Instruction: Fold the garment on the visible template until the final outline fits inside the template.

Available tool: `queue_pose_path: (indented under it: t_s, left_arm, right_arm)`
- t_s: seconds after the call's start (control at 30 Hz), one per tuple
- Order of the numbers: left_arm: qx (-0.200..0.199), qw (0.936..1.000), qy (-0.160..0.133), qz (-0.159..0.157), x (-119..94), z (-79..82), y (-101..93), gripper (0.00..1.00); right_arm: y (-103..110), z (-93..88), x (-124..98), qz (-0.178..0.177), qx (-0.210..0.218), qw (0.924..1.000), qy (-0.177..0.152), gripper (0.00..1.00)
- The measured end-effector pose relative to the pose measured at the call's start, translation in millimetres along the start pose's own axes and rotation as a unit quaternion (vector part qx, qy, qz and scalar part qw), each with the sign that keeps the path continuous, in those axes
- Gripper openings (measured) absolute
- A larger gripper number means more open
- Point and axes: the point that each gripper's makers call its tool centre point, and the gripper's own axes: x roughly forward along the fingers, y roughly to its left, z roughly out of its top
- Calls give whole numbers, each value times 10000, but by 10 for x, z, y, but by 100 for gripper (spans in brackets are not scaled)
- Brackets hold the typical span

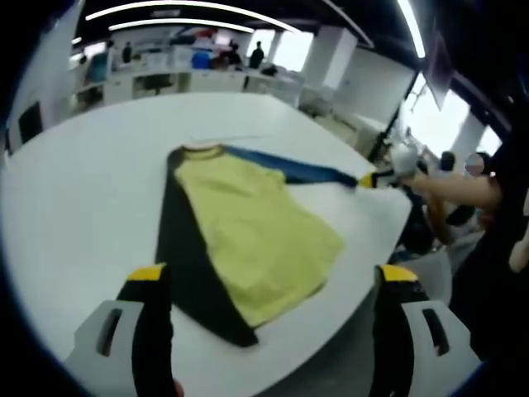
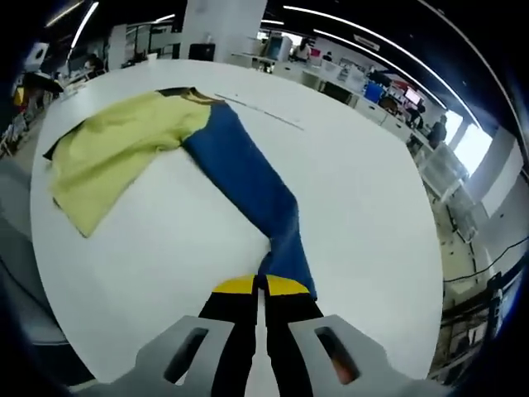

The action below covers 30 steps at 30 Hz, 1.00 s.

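Garment: a yellow-bodied shirt point(image 1: 256, 236) with one blue sleeve point(image 2: 248, 186) and a dark sleeve point(image 1: 186, 256), lying flat on the white round table point(image 1: 74, 207), its collar point(image 1: 202, 151) toward the far side in the left gripper view.
Blue sleeve: stretched out straight and away from the body, its cuff end pinched.
Right gripper: point(image 2: 262, 285) jaws pressed together on the cuff of the blue sleeve, low on the table top; in the left gripper view it shows at the sleeve's far end point(image 1: 374, 179).
Left gripper: point(image 1: 273, 277) jaws spread wide, empty, held above the near hem of the shirt and apart from the cloth.
Template: I cannot make out any outline on the table; a thin line point(image 2: 260, 112) lies beyond the collar, too faint to identify.
Risk, drag: only the sleeve is held, so I judge that pulling it could slide the whole shirt across the table, since nothing pins the body.
Risk, edge: the hem lies near the table's rim; a tug that way could let cloth hang over.
Risk, fold: carried over without tension, the sleeve could twist or land bunched, leaving the outline too wide.
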Motion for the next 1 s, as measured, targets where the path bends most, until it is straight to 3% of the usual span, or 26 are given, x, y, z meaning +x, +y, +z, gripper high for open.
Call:
queue_pose_path:
  t_s: [0.3, 1.0]
  left_arm:
    - [14, 10000, 15, -13, 3, -20, 4, 97]
    - [-2, 10000, 18, 25, 1, -29, 1, 97]
  right_arm:
    - [250, -82, 118, 215, 253, 9994, -26, 3]
    - [410, -168, 254, 312, 535, 9981, 26, 3]
